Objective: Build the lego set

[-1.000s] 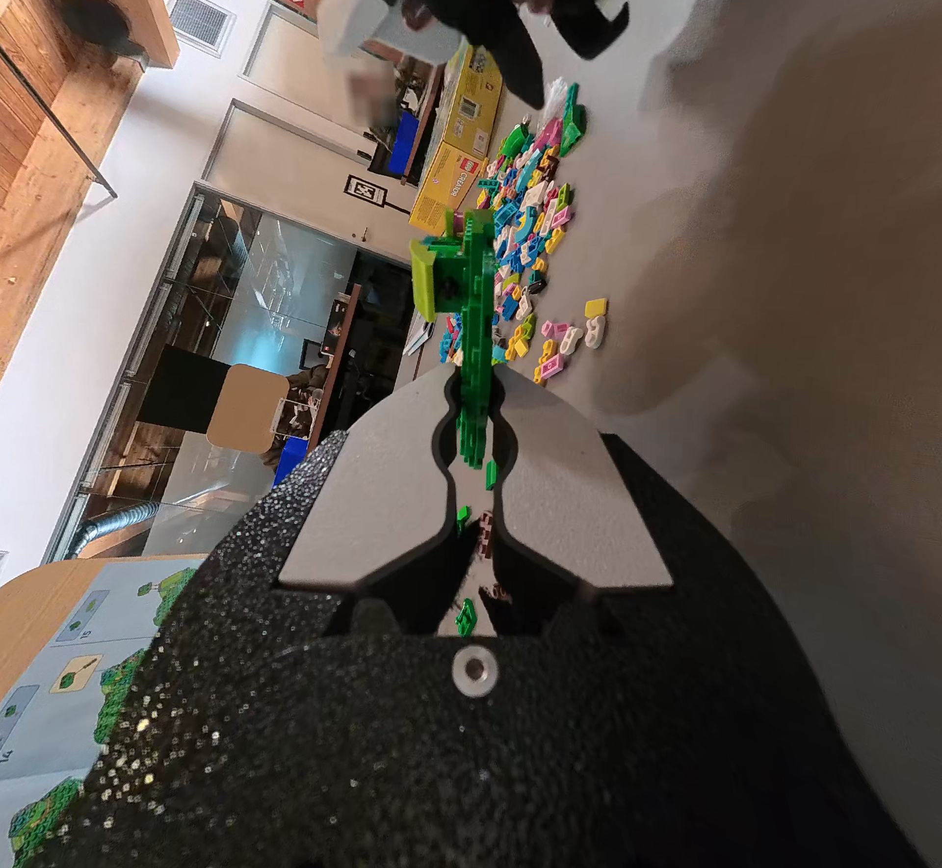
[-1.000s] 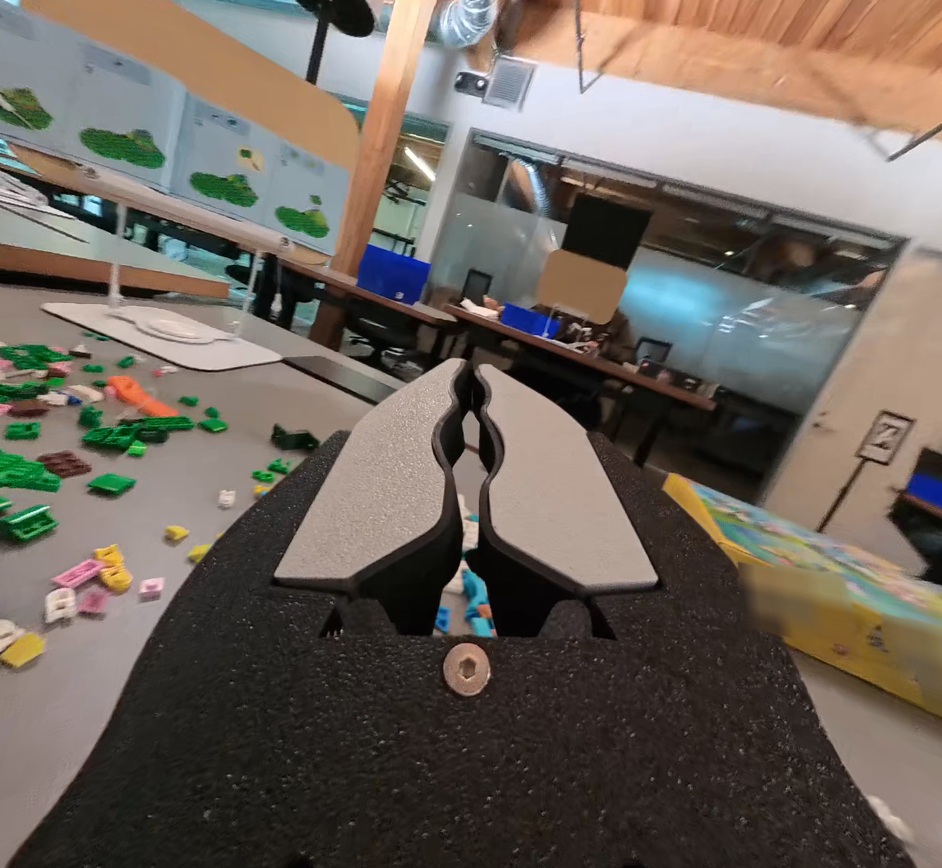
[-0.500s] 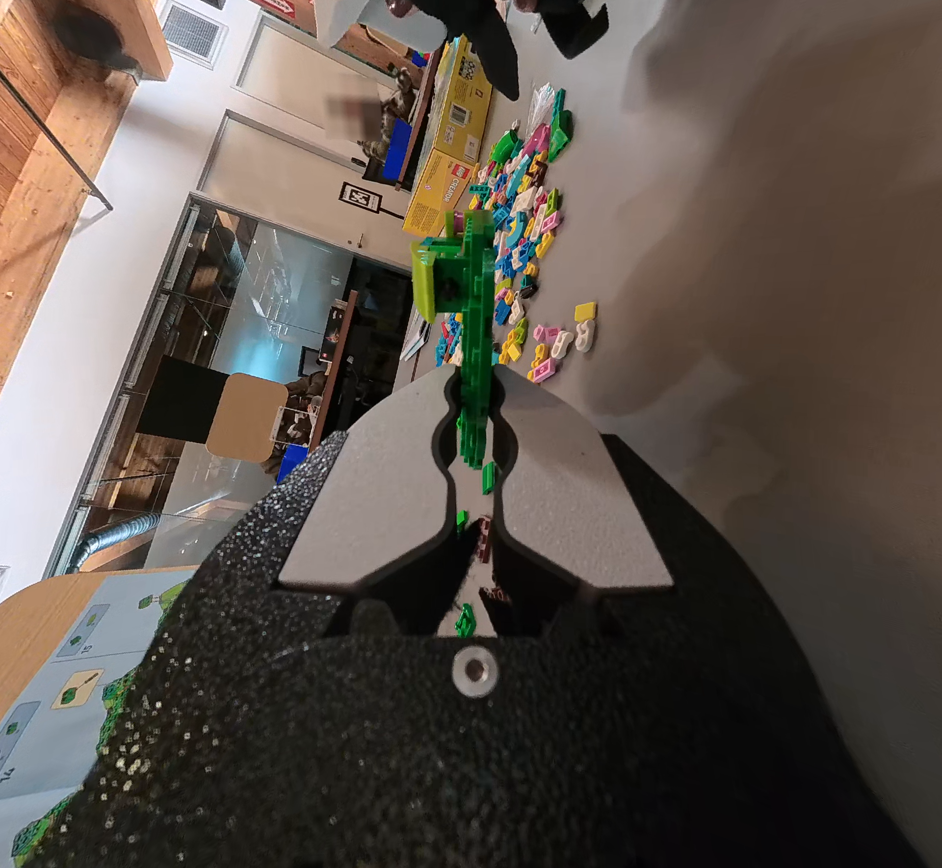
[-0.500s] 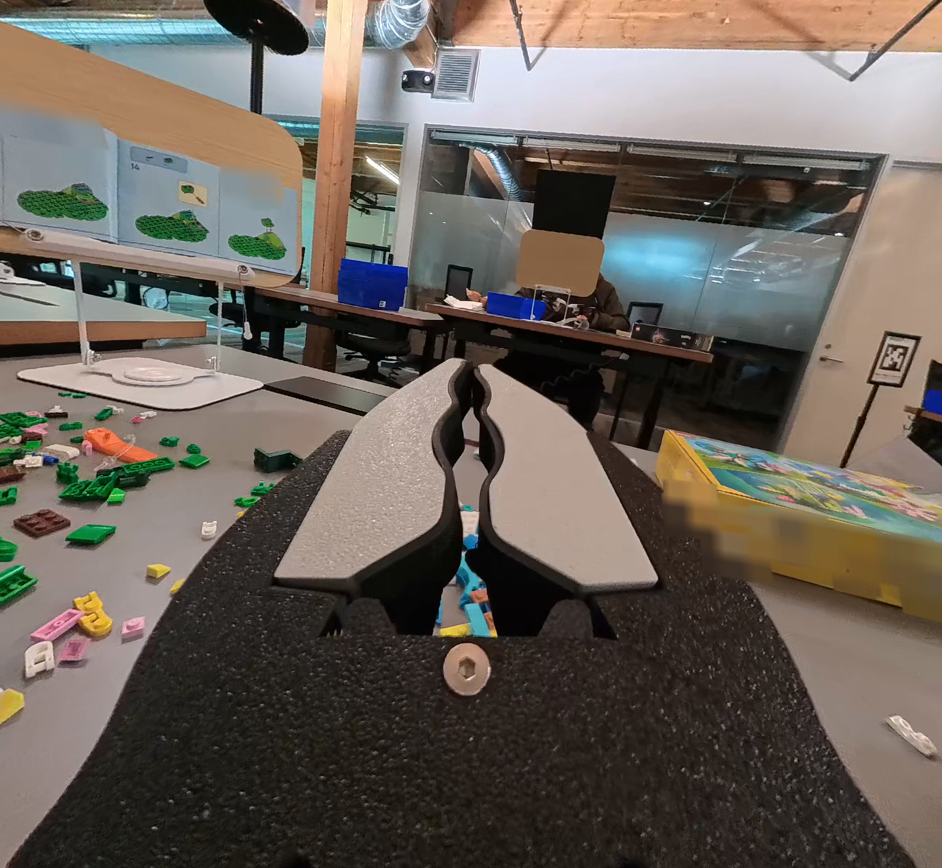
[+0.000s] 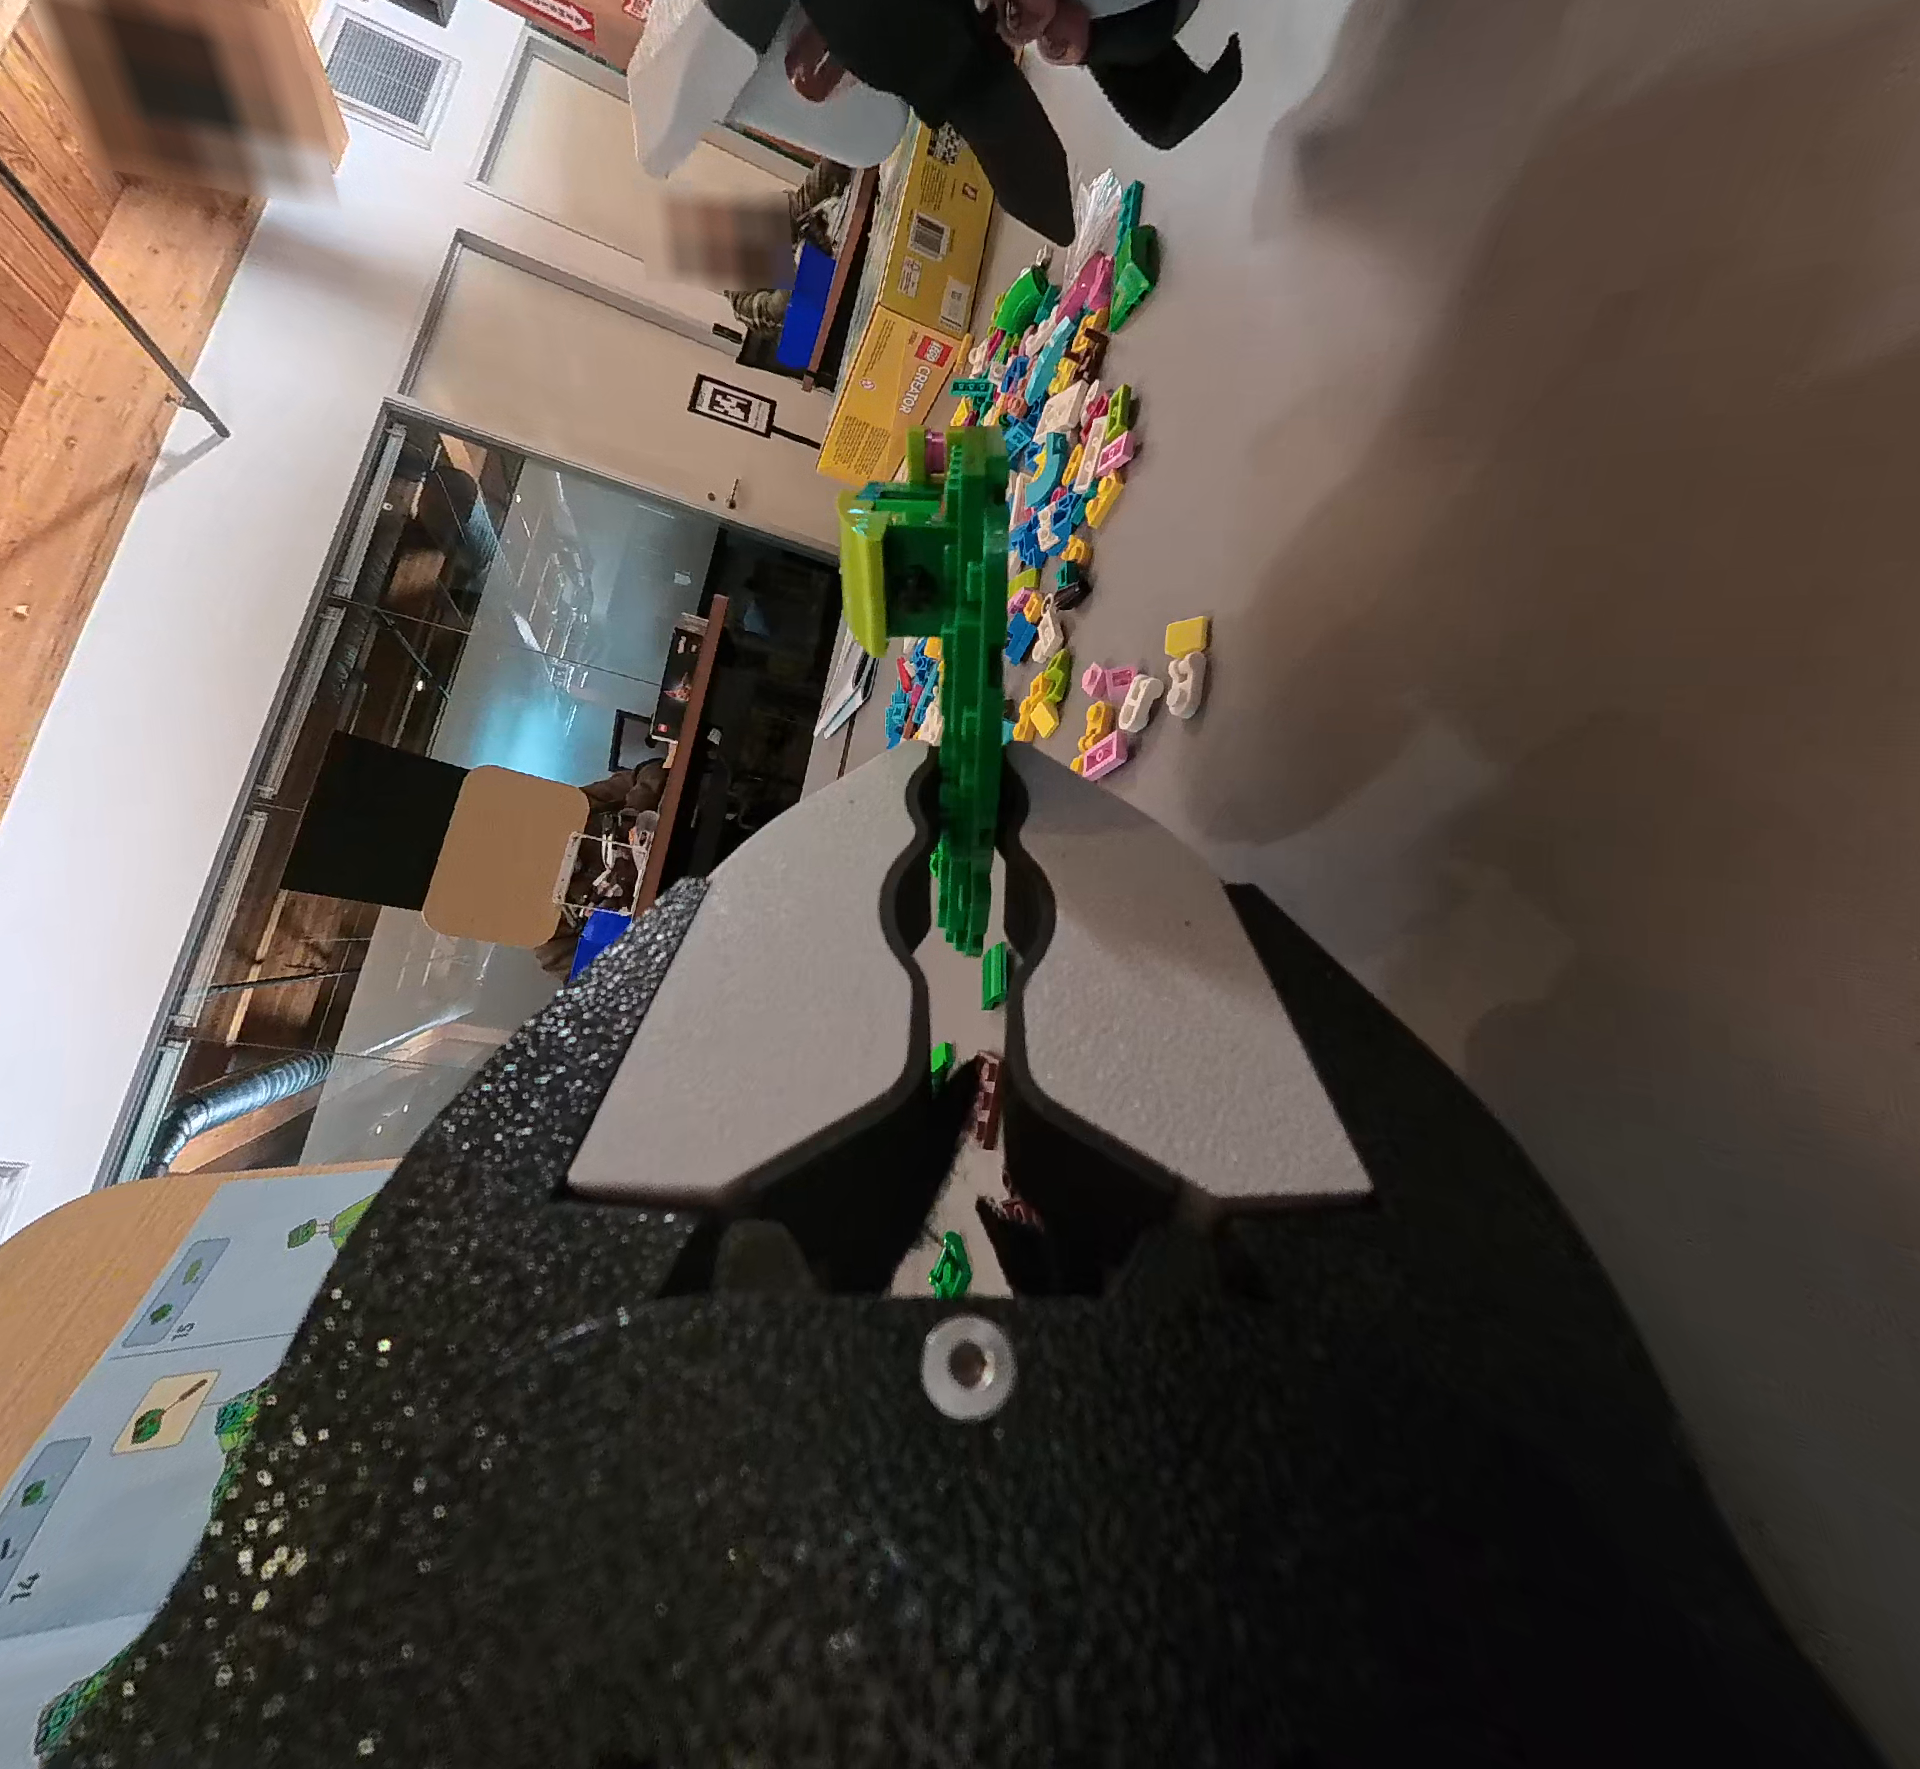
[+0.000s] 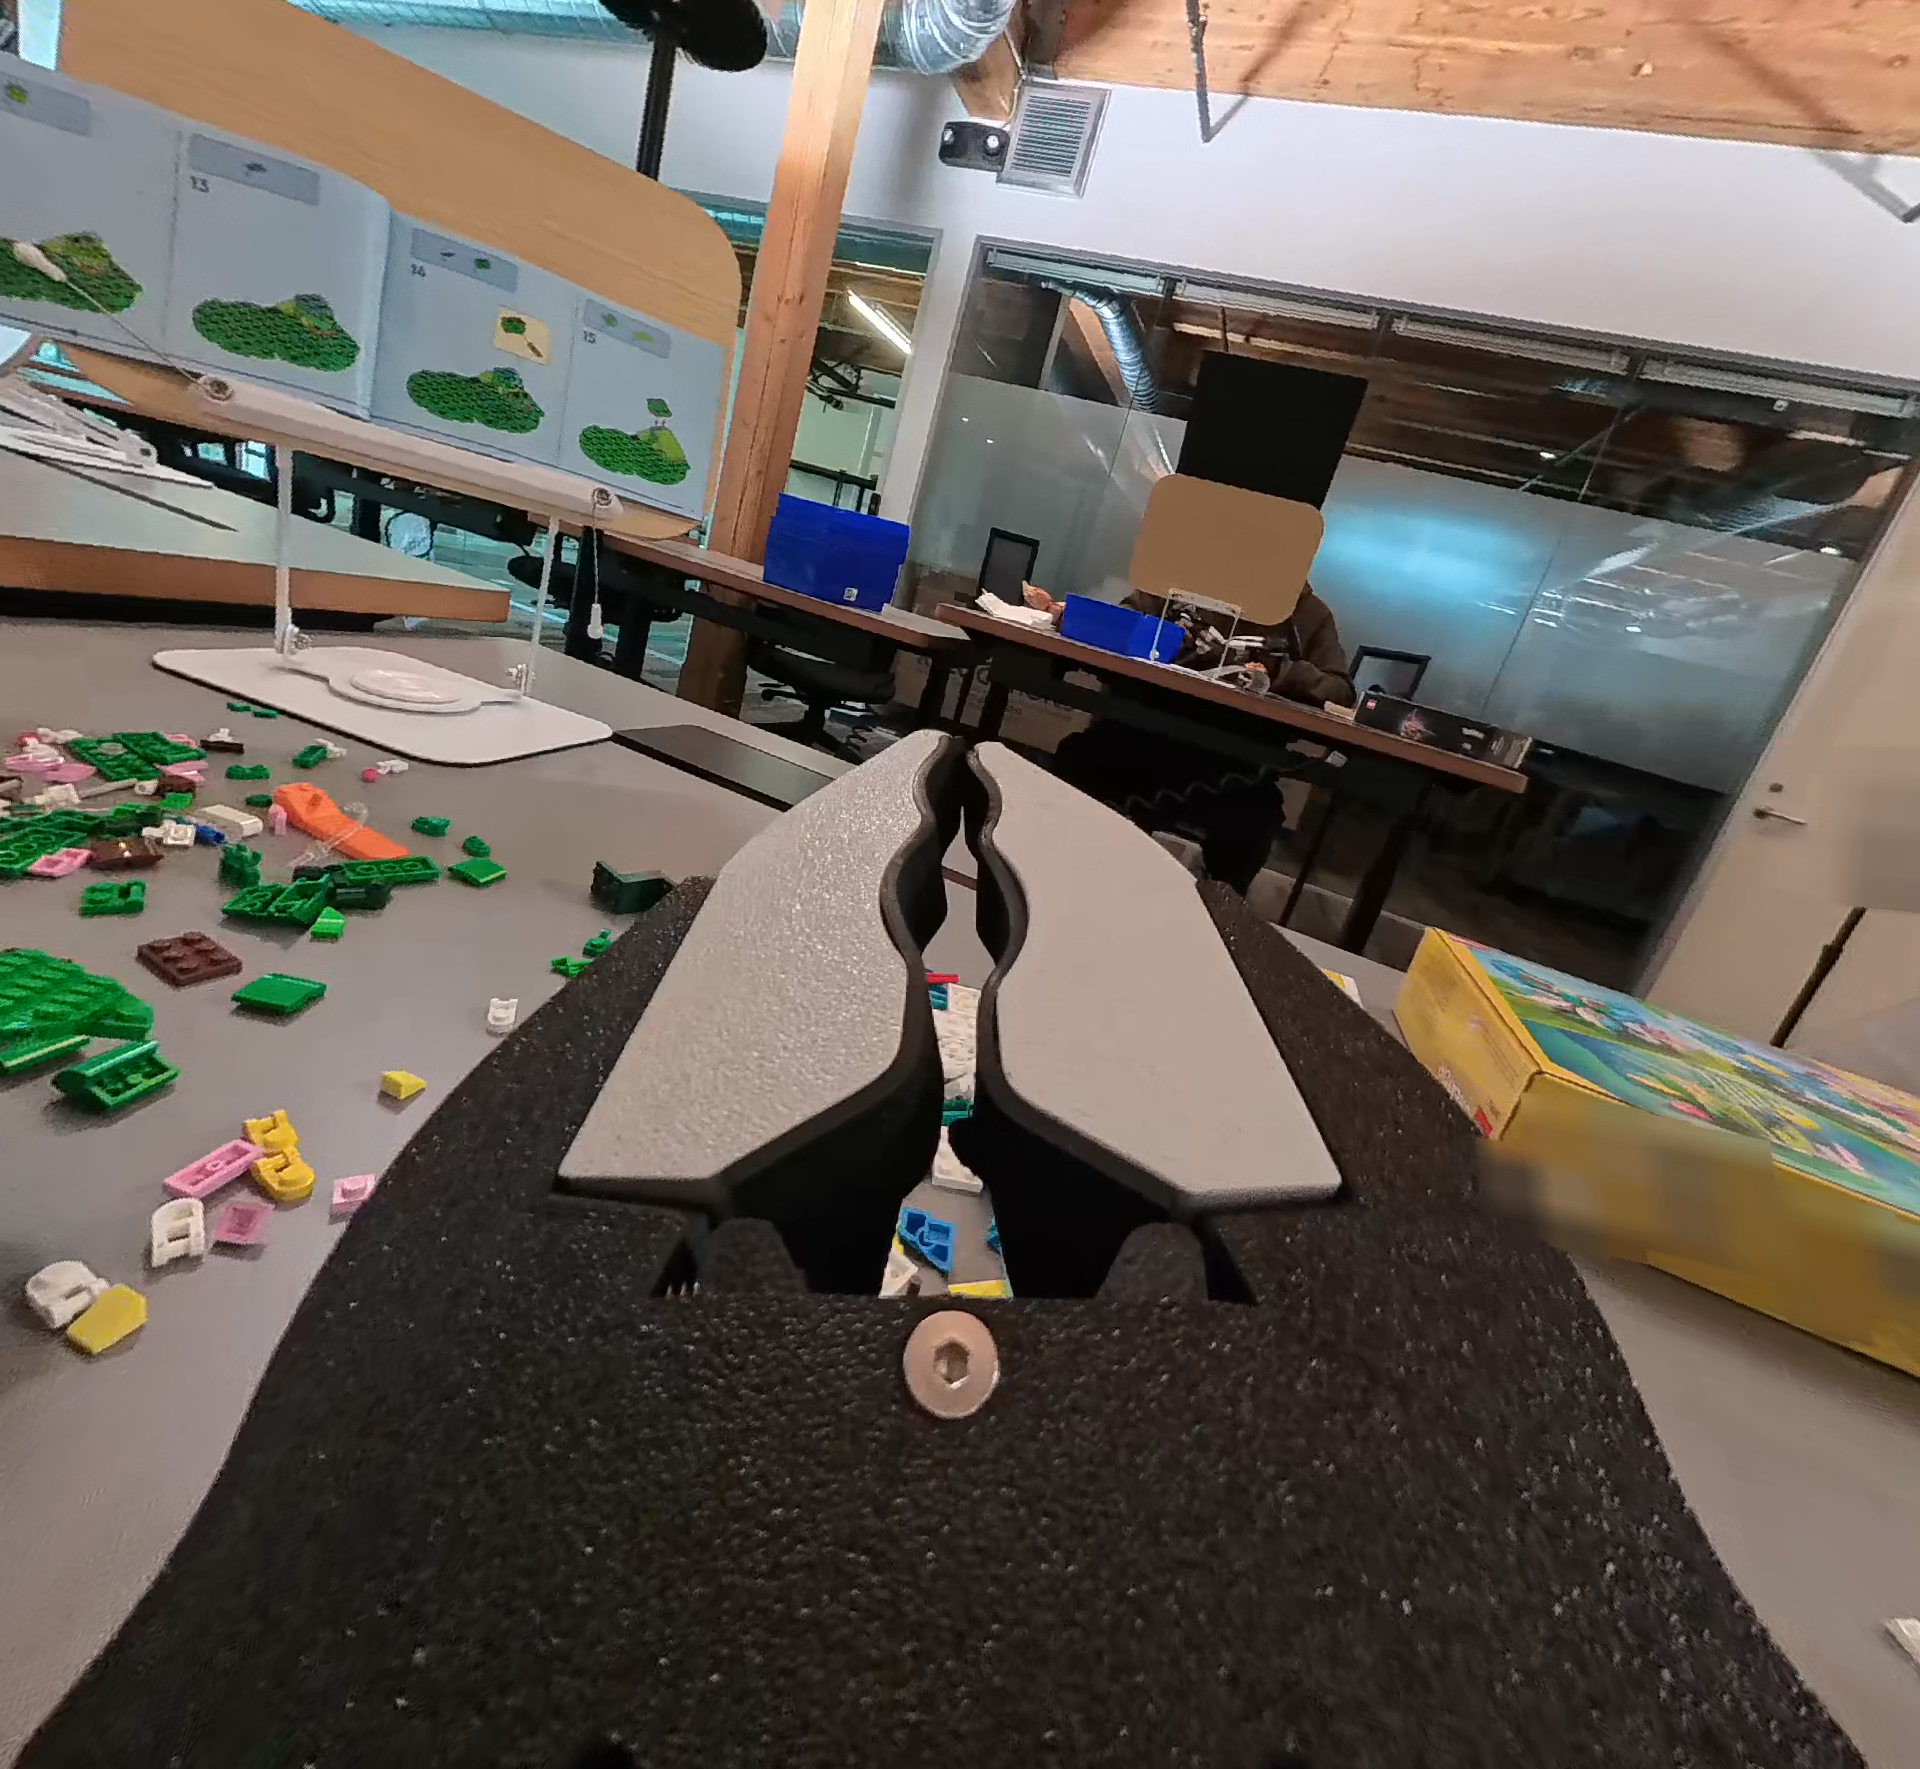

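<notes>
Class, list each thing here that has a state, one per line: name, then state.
Left gripper: shut on green build.
Green build: held edge-on above the table.
Right gripper: shut, empty.
Yellow box: closed, flat on table.
Instruction booklet: open on its stand.
Loose bricks: scattered on table.

Grey table [image 6: 436, 1013] w/ loose lego pcs [image 6: 275, 900], yellow box [image 6: 1683, 1127], stand base [image 6: 395, 696].

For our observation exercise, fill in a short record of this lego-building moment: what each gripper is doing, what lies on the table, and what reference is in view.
left gripper: shut on green lego assembly, held edge-on above the table
right gripper: shut, nothing visible between its tips
loose pieces: green pile at left, mixed coloured pile
reference: instruction booklet on a stand
other: yellow box
</notes>
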`<state>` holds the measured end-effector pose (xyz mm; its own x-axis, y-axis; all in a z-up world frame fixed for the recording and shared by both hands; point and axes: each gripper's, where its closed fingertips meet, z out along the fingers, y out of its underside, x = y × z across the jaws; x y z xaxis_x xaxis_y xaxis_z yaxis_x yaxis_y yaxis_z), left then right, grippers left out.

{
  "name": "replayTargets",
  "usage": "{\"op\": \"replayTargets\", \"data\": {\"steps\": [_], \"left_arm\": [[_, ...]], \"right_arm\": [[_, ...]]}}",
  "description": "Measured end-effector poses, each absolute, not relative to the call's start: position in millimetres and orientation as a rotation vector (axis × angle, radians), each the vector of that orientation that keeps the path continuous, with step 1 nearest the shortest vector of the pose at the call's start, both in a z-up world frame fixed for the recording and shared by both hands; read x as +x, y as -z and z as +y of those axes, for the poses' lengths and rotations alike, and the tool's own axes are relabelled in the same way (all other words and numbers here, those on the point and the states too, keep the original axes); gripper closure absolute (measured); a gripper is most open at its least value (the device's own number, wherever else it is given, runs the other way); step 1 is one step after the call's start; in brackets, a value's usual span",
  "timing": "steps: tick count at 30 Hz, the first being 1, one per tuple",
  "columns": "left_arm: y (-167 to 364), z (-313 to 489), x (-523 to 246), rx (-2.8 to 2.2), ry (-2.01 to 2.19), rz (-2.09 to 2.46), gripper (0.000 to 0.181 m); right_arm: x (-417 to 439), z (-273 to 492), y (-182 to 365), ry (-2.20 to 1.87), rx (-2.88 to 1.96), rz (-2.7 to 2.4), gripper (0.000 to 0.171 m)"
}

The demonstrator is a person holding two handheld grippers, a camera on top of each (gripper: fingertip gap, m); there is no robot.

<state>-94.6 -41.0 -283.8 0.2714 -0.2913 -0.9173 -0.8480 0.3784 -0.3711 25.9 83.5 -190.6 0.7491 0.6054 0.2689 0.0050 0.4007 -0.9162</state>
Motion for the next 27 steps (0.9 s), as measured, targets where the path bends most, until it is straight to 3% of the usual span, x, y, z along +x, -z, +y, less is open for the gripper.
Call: {"op": "replayTargets", "data": {"steps": [5, 11, 18, 27], "left_arm": [[284, -41, -94, -1.174, -0.522, 1.29, 0.173], [283, -41, -95, -1.174, -0.521, 1.287, 0.173], [284, -41, -94, -1.175, -0.516, 1.289, 0.173], [284, -41, -94, -1.178, -0.517, 1.291, 0.173]], "right_arm": [[32, 87, 189, -0.366, -1.101, -0.646, 0.171], [106, 119, 175, -0.261, -1.14, -0.398, 0.171], [157, 152, 196, -0.062, -1.259, -0.39, 0.171], [155, 170, 224, -0.066, -1.343, -0.455, 0.171]]}}
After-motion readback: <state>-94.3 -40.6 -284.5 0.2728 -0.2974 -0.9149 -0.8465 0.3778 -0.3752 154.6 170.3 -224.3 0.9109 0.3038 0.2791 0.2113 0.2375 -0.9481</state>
